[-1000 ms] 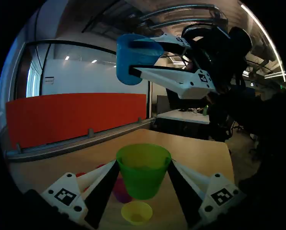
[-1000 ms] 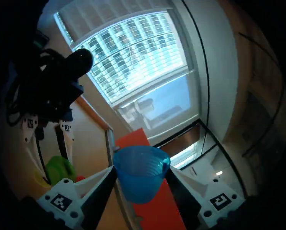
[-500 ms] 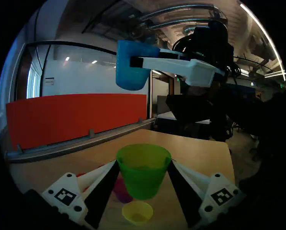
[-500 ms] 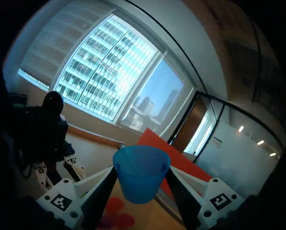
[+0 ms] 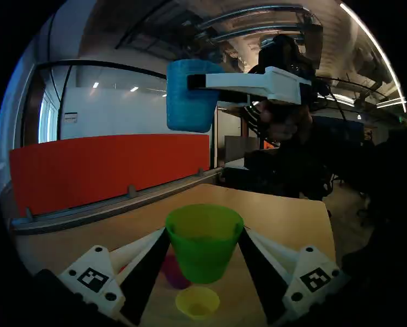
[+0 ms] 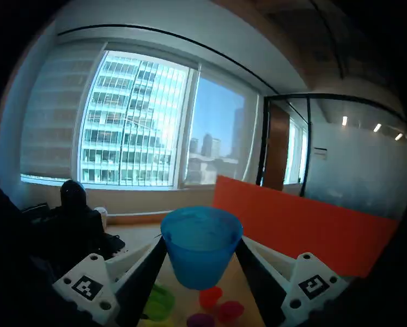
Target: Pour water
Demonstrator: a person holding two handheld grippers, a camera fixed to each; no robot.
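A green cup (image 5: 203, 248) stands upright between the fingers of my left gripper (image 5: 203, 233), which is shut on it just above the wooden table (image 5: 279, 212). High above it and a little to the left hangs a blue cup (image 5: 188, 97), upright, in my right gripper (image 5: 199, 83), with a hand (image 5: 279, 117) behind. In the right gripper view the blue cup (image 6: 201, 253) sits level between the fingers of my right gripper (image 6: 201, 244). The green cup (image 6: 158, 303) shows low left there. I cannot see any water in either cup.
Small cups lie on the table under the green cup: a yellow one (image 5: 198, 303) and a purple one (image 5: 173, 271). Red cups (image 6: 210, 297) and a purple cup (image 6: 200, 320) lie below the blue cup. An orange partition (image 5: 105, 163) runs along the table's far edge.
The right gripper has turned the blue cup from lying on its side back to upright, and its view has levelled out. The left gripper and the green cup have stayed still.
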